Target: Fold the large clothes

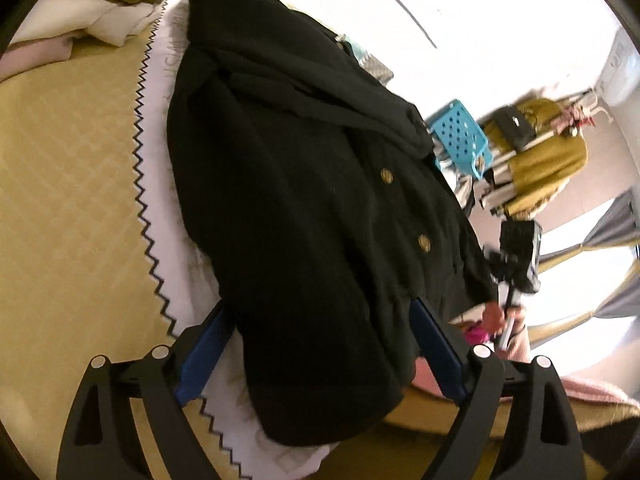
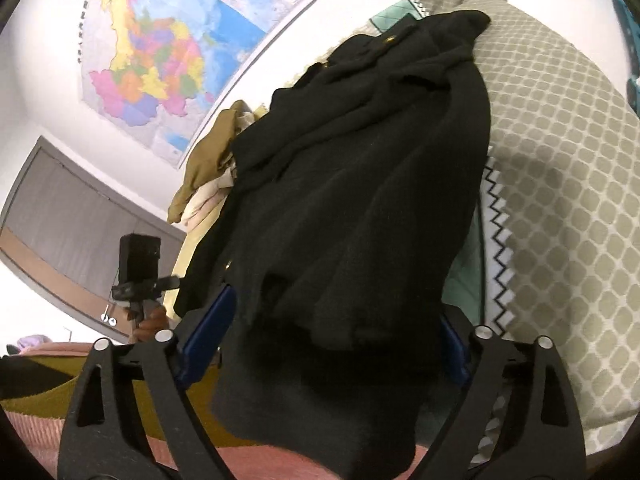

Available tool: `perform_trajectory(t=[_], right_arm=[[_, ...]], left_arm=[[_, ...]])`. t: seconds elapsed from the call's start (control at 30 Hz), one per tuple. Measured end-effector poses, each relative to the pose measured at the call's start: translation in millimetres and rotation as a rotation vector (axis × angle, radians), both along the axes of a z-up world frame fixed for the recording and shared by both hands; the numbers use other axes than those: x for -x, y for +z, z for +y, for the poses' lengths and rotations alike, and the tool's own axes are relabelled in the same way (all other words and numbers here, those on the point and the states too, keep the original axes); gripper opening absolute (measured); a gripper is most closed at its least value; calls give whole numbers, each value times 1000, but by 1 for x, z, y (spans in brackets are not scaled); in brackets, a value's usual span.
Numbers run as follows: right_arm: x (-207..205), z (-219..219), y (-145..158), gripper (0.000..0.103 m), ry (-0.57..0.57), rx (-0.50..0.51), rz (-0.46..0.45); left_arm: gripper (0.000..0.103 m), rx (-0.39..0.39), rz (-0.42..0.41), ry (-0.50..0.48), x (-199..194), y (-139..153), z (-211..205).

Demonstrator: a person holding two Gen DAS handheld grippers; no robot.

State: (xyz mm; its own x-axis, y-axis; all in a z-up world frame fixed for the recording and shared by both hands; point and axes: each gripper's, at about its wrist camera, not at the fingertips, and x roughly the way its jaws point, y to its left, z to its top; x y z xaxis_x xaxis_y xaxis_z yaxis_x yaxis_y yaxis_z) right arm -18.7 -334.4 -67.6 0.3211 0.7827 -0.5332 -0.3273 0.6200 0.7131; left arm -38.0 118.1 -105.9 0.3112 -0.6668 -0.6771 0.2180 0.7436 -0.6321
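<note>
A large black coat (image 1: 304,184) with brass buttons lies on the bed, partly folded, with a sleeve laid across its top. My left gripper (image 1: 320,344) has its blue-padded fingers (image 1: 204,356) wide apart, one on each side of the coat's lower hem; the cloth lies between them without being pinched. In the right wrist view the same coat (image 2: 360,184) fills the middle. My right gripper (image 2: 332,344) also straddles a thick bunch of the coat's edge with its fingers (image 2: 208,332) spread. The other gripper shows in each view, held by a hand (image 1: 516,256) (image 2: 138,264).
The bed has a tan quilted cover (image 1: 68,184) and a white blanket with black zigzag trim (image 1: 160,208). A pile of tan and white clothes (image 2: 208,168) lies beyond the coat. A blue basket (image 1: 460,136), a mustard garment on a rack (image 1: 540,160) and a wall map (image 2: 152,48) stand around.
</note>
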Motion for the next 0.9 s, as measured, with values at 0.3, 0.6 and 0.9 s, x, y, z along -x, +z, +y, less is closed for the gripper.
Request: perform_trajectory(t=[0.3,0.6,0.9], right_arm=[[3,19,2,68,-23,110,-26],[8,18,39,18,-37,-53,-82],[55,3,106,10,-23,-186,-263]], left_arm=[[74,-62,-26,22,-6,2,-20],[10,-105,-117,125,5,39,-18],[9,51,-221,154,40,91,28]])
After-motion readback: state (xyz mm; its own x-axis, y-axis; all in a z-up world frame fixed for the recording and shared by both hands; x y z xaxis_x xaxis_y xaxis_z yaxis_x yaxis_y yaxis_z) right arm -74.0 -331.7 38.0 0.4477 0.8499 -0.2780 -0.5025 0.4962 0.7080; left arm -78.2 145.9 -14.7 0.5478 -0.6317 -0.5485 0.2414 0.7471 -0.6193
